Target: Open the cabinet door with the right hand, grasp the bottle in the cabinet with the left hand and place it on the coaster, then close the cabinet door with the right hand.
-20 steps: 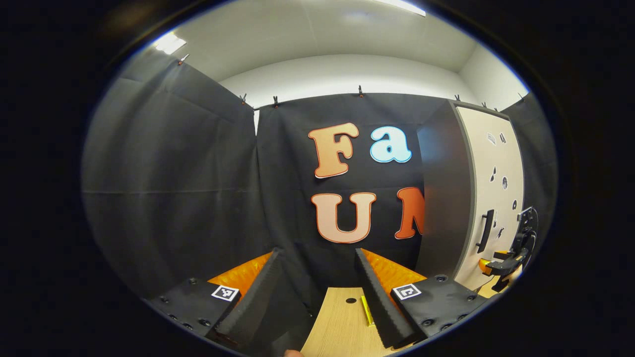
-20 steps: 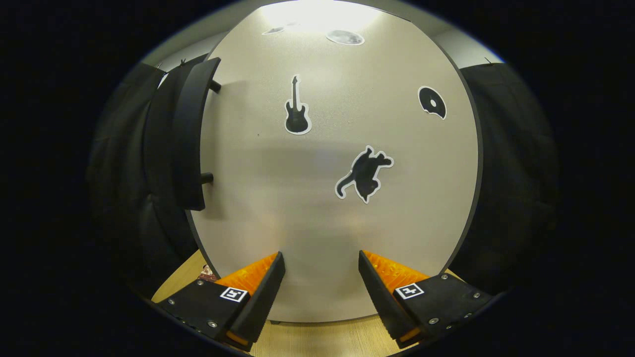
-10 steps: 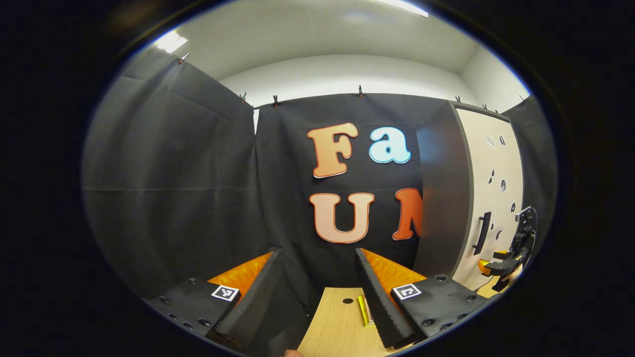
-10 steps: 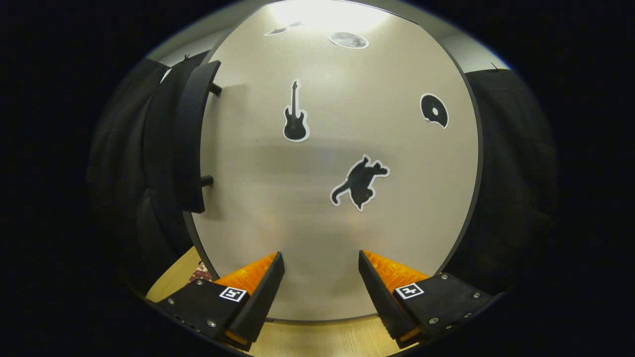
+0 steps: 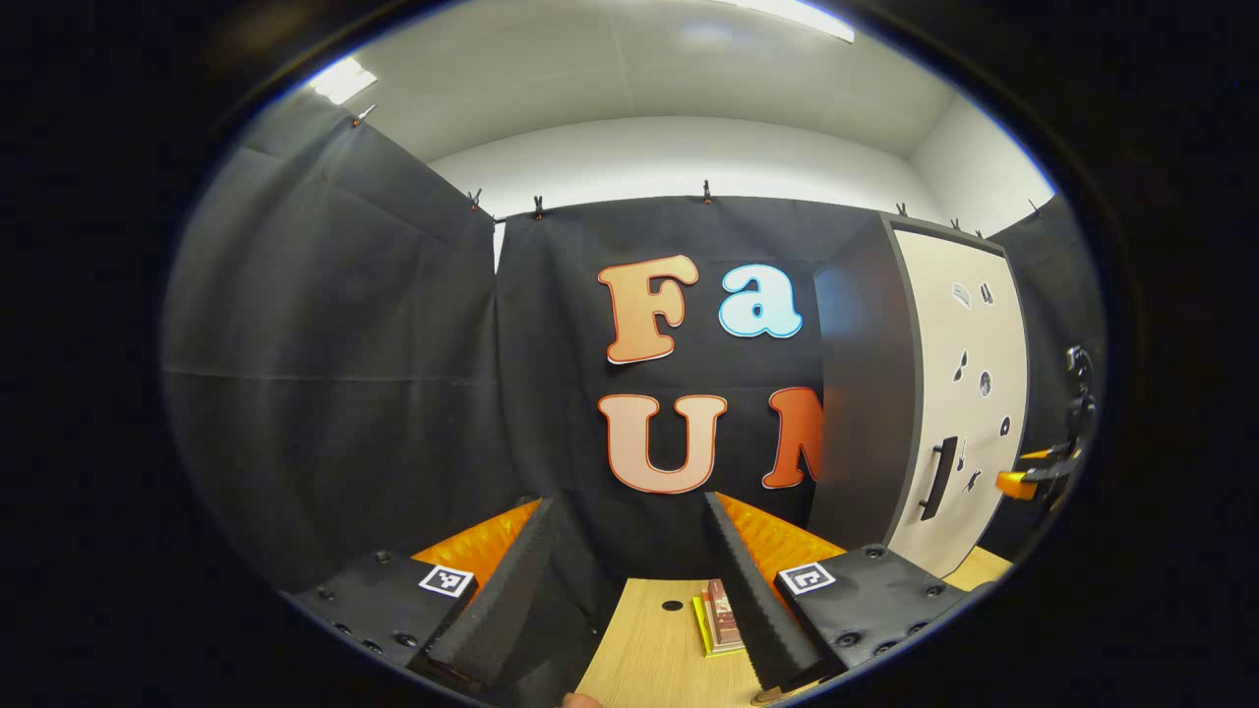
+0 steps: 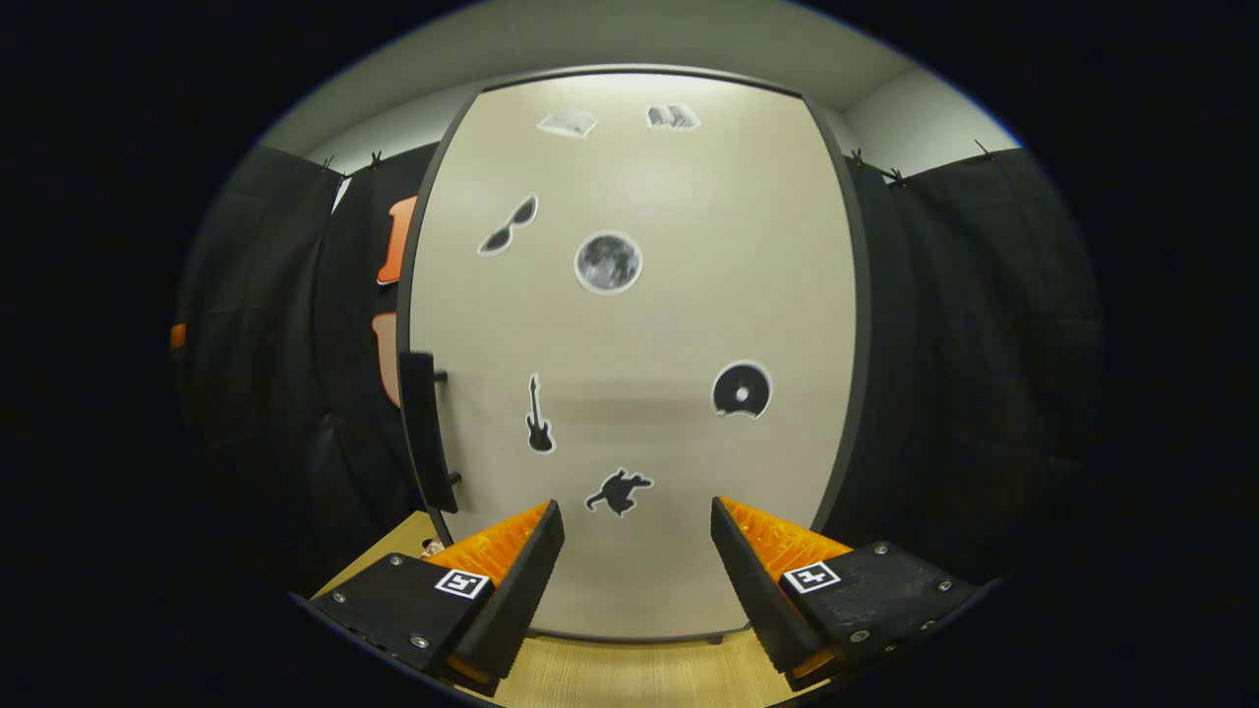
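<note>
The cabinet door [image 6: 639, 354] is seen shut in the right gripper view, its vertical bar handle [image 6: 418, 433] at about 9 o'clock of the door face, among stickers of a guitar [image 6: 536, 418], a moon [image 6: 608, 263] and a disc [image 6: 741, 390]. The right gripper [image 6: 637, 551] is held spread and empty, well apart from the door, with nothing between its fingers. The step in hand is judged to be either the approach to opening or the withdrawal after closing; which one cannot be told, since the bottle is not made out and the inside of the cabinet is hidden. A small flat item [image 5: 721, 615] is seen on the worktop [image 5: 659, 649] at 6 o'clock in the left gripper view, partly behind a finger; it may be the coaster, but this cannot be confirmed.

The left gripper [image 5: 629, 565] is likewise spread and empty, aimed at the booth wall, with the cabinet [image 5: 866, 393] at 3 o'clock. If opening is next, the right gripper would need to be brought toward 9 o'clock and closed round the handle.

Compared with a second ago, the door is seen from farther off in the right gripper view: more of its stickers and its top edge are now taken in, so the right gripper has been drawn back. In the left gripper view the flat item has come further into sight
</note>
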Available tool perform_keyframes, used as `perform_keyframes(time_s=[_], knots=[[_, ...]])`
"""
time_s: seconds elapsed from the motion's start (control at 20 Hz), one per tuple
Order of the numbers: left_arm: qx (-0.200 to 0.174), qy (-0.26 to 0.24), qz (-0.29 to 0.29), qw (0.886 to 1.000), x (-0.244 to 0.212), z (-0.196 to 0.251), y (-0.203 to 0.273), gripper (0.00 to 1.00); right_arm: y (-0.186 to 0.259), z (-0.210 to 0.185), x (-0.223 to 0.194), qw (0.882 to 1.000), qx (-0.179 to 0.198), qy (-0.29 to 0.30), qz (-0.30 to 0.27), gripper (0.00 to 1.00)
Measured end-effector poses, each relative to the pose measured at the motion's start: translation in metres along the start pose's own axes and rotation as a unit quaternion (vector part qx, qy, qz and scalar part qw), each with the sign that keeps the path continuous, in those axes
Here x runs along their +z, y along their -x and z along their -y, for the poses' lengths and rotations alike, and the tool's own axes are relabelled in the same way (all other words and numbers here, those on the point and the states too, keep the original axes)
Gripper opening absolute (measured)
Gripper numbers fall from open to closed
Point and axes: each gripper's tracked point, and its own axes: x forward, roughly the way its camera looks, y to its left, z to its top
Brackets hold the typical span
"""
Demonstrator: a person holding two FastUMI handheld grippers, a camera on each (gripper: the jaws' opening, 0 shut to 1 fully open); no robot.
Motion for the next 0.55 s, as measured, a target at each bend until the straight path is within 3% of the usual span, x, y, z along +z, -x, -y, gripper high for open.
perform_keyframes(time_s=[0.3, 0.55], knots=[[0.003, -0.006, -0.003, 1.0, -0.003, 0.002, -0.002, 0.94, 0.066, 0.05, 0.086, 0.997, -0.039, 0.026, 0.058, 0.93], [0.01, -0.009, -0.001, 1.0, -0.003, -0.002, -0.002, 0.94, 0.108, 0.081, 0.124, 0.992, -0.074, 0.052, 0.089, 0.93]])
